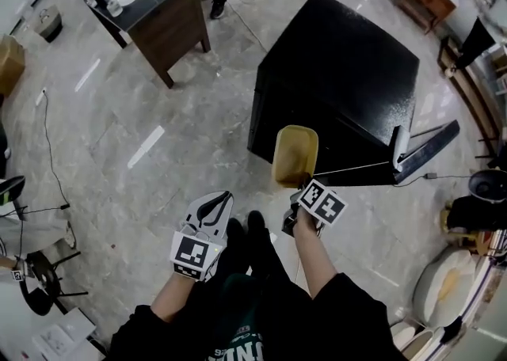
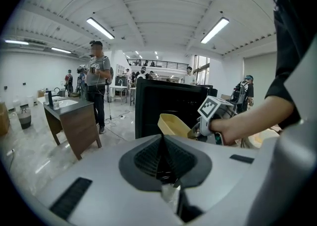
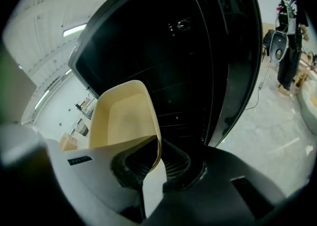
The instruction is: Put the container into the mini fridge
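A pale yellow plastic container [image 1: 295, 155] is held by its near rim in my right gripper [image 1: 304, 191], which is shut on it. In the right gripper view the container [image 3: 124, 121] tilts up in front of the dark open inside of the mini fridge [image 3: 198, 61]. The black mini fridge [image 1: 337, 82] stands on the floor ahead, its door [image 1: 424, 150] swung open to the right. My left gripper [image 1: 212, 210] hangs lower left, jaws closed together on nothing. From the left gripper view, the container [image 2: 173, 125] and fridge [image 2: 171, 103] lie ahead.
A dark wooden washstand [image 1: 154, 7] with a white basin stands far left. A person [image 2: 97, 84] stands behind it. Cables run over the marble floor [image 1: 150, 138]. A black fan [image 1: 485, 185] and white sanitary ware [image 1: 447, 280] crowd the right side.
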`<state>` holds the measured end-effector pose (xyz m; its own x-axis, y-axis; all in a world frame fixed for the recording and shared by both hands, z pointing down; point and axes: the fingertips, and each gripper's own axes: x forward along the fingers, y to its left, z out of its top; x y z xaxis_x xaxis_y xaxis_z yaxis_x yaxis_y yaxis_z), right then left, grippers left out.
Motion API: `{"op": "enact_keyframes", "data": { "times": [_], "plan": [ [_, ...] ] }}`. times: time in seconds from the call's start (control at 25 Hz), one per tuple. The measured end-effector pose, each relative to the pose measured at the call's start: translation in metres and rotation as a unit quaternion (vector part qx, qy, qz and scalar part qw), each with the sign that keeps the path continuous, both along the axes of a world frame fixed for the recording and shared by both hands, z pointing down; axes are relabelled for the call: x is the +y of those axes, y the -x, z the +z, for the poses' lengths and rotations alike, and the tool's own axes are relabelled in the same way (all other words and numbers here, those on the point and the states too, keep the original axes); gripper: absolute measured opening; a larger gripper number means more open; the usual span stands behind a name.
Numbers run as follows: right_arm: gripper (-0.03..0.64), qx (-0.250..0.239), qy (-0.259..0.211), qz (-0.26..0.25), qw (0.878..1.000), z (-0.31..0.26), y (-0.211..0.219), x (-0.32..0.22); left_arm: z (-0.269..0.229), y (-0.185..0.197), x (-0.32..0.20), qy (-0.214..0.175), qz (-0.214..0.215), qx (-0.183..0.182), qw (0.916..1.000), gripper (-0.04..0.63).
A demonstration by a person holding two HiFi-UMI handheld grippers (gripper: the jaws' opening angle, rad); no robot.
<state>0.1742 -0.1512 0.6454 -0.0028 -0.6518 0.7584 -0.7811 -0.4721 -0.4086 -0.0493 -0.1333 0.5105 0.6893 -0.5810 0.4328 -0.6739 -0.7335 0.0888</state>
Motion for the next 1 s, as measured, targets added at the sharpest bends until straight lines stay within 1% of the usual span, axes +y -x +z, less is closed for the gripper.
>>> {"op": "enact_keyframes", "data": {
  "times": [0.32,0.56,0.76,1.0],
  "plan": [
    [0.041,0.043,0.032,-0.007,0.999,0.033,-0.014,-0.04,0.015,0.025,0.004,0.02,-0.026,-0.007,0.9995,0.023],
    [0.041,0.041,0.061,0.007,0.997,0.059,-0.025,-0.066,0.022,0.04,0.001,0.028,-0.045,-0.016,0.9985,0.023],
    [0.041,0.063,0.077,0.01,0.995,0.071,-0.044,-0.082,0.029,0.048,0.004,0.035,-0.059,-0.021,0.9974,0.023],
    [0.041,0.076,0.097,0.019,0.992,0.089,-0.063,-0.098,0.048,0.055,0.018,0.061,-0.073,-0.027,0.9951,0.023]
  ]
}}
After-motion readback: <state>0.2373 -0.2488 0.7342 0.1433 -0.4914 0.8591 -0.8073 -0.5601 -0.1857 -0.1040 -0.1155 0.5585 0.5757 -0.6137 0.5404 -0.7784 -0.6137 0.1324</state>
